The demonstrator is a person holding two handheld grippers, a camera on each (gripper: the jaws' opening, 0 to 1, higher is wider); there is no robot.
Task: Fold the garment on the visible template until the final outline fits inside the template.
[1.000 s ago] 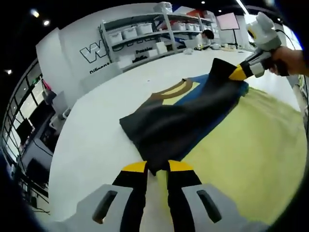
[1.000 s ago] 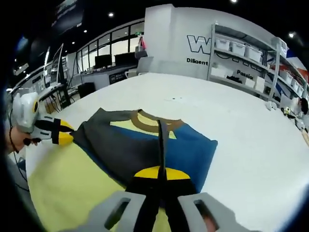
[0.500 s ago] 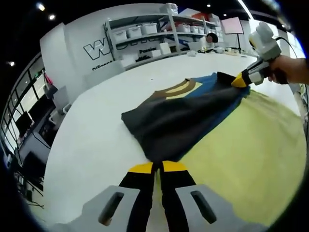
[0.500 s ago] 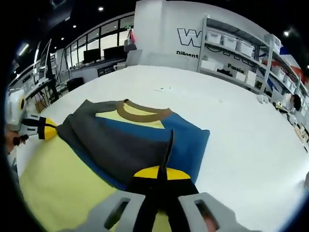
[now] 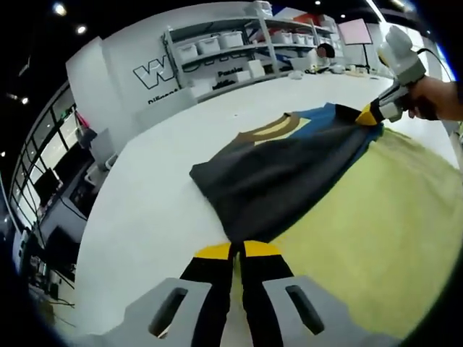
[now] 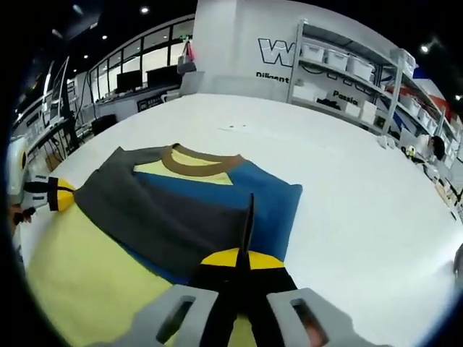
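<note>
A grey flap of the shirt (image 5: 282, 177) is held doubled over its blue front on the white table (image 6: 362, 195), one corner pinched by each closed gripper: left gripper (image 5: 233, 251) at 6 o'clock, right gripper (image 6: 236, 257) likewise. The fold is judged about half done, with the flap yet to be laid flat. The yellow sheet (image 5: 376, 217), presumably the template, lies at 4 o'clock, partly under the shirt.

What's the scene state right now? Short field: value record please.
garment: shirt, grey, blue and yellow panels, brown collar, grey flap folded across
template: yellow sheet under the shirt
surface: white table
left gripper: shut on the grey flap's near corner
right gripper: shut on a thin edge of the flap
background: shelving with bins
</note>
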